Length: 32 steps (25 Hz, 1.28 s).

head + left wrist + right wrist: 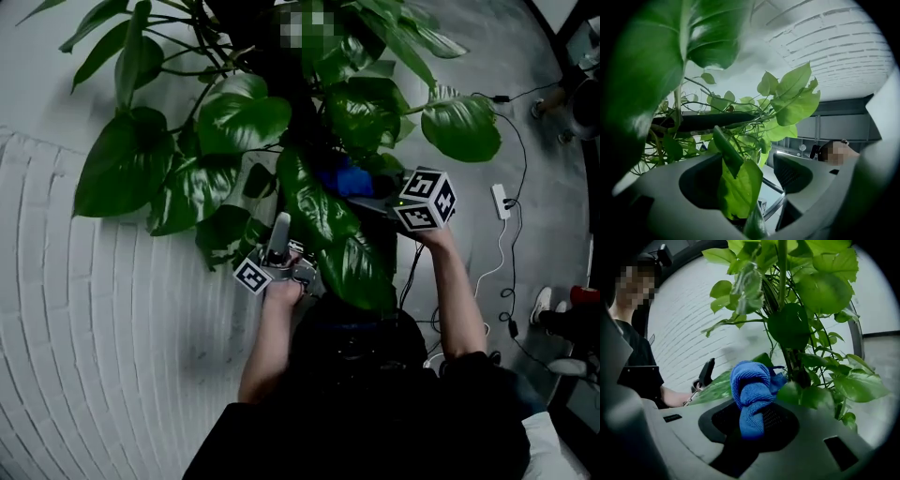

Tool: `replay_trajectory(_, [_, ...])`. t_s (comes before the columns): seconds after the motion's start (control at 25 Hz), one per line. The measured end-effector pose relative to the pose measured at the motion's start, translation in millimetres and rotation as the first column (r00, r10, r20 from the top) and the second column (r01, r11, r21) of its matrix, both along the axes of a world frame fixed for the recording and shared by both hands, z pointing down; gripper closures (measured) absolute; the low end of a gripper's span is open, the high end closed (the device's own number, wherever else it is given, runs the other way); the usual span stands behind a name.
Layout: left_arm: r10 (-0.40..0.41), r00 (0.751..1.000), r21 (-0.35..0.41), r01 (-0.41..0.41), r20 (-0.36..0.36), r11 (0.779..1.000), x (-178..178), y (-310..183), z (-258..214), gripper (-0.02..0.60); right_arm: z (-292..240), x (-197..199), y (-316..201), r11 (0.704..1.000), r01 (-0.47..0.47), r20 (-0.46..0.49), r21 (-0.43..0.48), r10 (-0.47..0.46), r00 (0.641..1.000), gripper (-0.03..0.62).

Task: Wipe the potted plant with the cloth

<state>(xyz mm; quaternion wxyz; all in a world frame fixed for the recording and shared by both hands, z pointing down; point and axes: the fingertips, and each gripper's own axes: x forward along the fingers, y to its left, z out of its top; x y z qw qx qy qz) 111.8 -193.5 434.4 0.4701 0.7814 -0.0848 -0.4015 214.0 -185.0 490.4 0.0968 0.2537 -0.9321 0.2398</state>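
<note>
The right gripper [752, 425] has its jaws clamped on a blue cloth [750, 390], which bunches up out of them in a thick fold. The cloth sits low in the middle of the plant [234, 122], close to its dark stem and pressed against the upper end of a long glossy leaf [323, 225]. The left gripper [750, 176] has its jaws apart, and a pale green leaf [738, 187] hangs between them. It lies near the pad on the left in that gripper's view and clear of the other. In the head view this gripper is held just beside the long leaf's lower half, on the side of the white brick wall [94, 309]. The right gripper's marker cube [427, 199] is on the leaf's other side, over the grey floor [525, 234].
</note>
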Motion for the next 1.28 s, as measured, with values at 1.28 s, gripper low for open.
replay_trajectory(1.28, [0.008, 1.000, 0.026, -0.008, -0.003, 1.000, 3.5, 13.9, -12.4, 0.241, 13.4, 17.6, 29.0, 0.930, 0.207, -0.559, 0.304, -0.002, 0.829, 0.474])
